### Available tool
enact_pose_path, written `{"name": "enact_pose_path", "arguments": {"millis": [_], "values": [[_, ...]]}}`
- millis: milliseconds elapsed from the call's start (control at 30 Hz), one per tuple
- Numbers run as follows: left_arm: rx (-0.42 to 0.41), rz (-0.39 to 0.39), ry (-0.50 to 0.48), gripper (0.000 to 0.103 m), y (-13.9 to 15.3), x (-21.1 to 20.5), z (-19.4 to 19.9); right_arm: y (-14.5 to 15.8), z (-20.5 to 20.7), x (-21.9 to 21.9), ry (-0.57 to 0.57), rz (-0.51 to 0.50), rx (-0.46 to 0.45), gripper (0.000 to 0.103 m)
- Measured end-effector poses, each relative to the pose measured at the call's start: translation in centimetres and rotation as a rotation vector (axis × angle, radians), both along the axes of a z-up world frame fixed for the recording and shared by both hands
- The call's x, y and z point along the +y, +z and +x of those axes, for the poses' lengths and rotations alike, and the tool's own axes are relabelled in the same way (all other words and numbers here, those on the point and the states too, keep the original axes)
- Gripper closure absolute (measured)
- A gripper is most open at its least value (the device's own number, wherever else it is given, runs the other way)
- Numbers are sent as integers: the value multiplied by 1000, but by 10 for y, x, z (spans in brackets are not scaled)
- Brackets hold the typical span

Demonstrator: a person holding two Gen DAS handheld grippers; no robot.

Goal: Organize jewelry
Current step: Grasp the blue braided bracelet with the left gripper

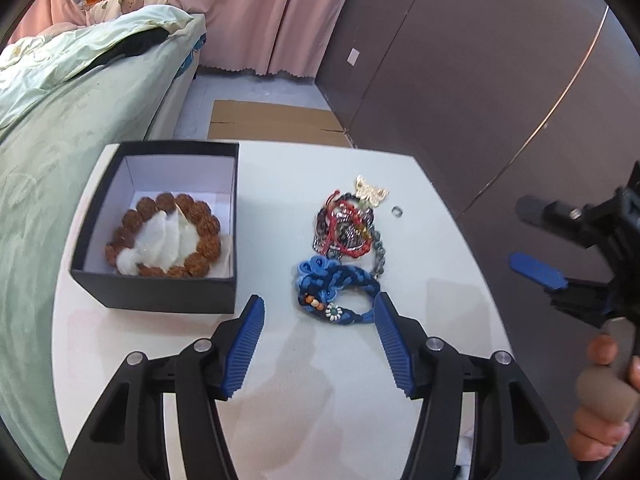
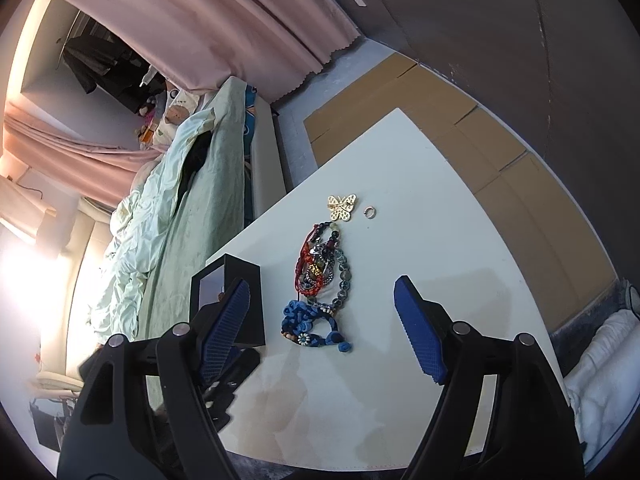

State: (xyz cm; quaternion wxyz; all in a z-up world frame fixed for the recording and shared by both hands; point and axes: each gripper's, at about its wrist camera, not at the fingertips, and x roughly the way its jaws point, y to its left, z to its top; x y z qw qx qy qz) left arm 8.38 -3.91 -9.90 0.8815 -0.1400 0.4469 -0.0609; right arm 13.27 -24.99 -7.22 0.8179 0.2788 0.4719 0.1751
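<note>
A black box stands open on the white table, holding a brown bead bracelet around white padding. To its right lies a blue braided bracelet, a tangle of red and dark bead bracelets, a gold butterfly brooch and a small ring. My left gripper is open and empty, just short of the blue bracelet. My right gripper is open and empty above the pile: blue bracelet, bead tangle, brooch, ring, box.
A bed with a pale green quilt runs along the table's left side. Flat cardboard lies on the floor beyond the table. A dark wardrobe stands to the right. Pink curtains hang at the back.
</note>
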Motion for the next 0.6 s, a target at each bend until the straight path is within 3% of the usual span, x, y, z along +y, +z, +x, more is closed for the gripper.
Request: {"name": "enact_pose_path", "arguments": {"millis": [600], "values": [[10,81,64,51,-43,-19,23,-2,2,-11,-22,35,18,28]]}}
